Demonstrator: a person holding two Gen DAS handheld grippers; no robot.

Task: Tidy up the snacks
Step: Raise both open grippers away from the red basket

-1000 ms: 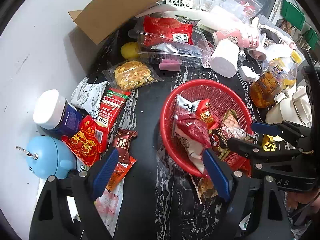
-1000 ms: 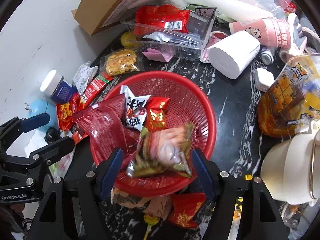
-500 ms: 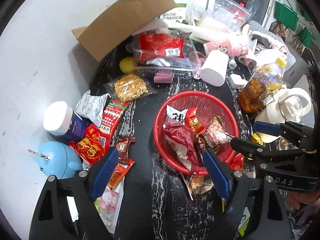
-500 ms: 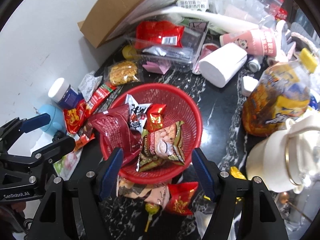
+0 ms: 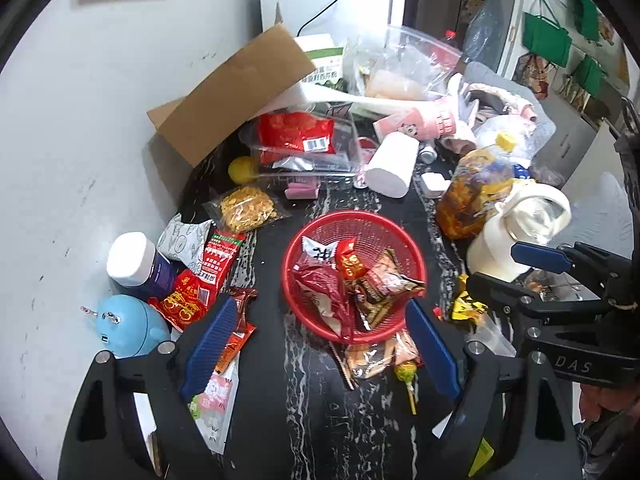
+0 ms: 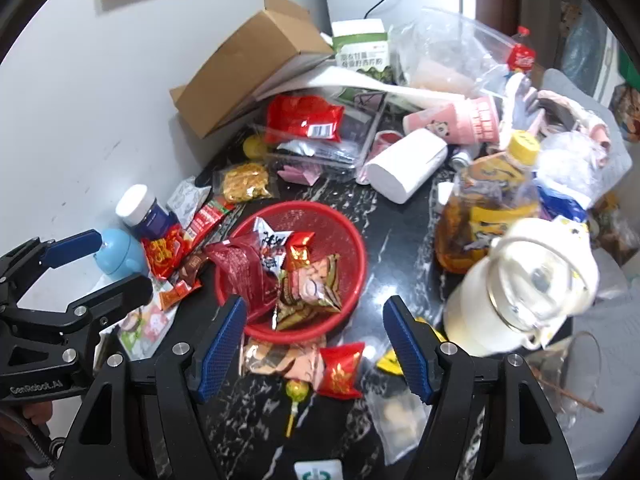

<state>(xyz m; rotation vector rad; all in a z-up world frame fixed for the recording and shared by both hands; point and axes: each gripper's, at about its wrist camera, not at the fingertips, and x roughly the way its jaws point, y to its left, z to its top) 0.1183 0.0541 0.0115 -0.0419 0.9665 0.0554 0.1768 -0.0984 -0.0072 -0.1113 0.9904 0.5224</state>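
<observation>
A red mesh basket (image 5: 360, 220) (image 6: 344, 224) sits on the black marble table and holds several snack packets, with a peanut packet (image 6: 308, 292) on top. My left gripper (image 5: 320, 344) is open and empty, raised above the table's near side. My right gripper (image 6: 314, 350) is open and empty, raised over the basket's near rim. Loose snacks lie around: red packets (image 5: 188, 300) at the left, a cracker bag (image 5: 246, 208) behind, a red packet (image 6: 340, 370) and a lollipop (image 6: 296, 394) in front of the basket.
A blue jar (image 5: 136, 264), a light-blue round gadget (image 5: 128, 328), a cardboard box (image 5: 232, 92), a clear tray with a red packet (image 5: 300, 140), a white roll (image 5: 390, 166), an oil bottle (image 6: 488, 204) and a white kettle (image 6: 520, 288) crowd the table beside the white wall.
Both grippers have lifted up and back from the basket, so more of the table shows. The peanut packet left the right gripper and now lies in the basket.
</observation>
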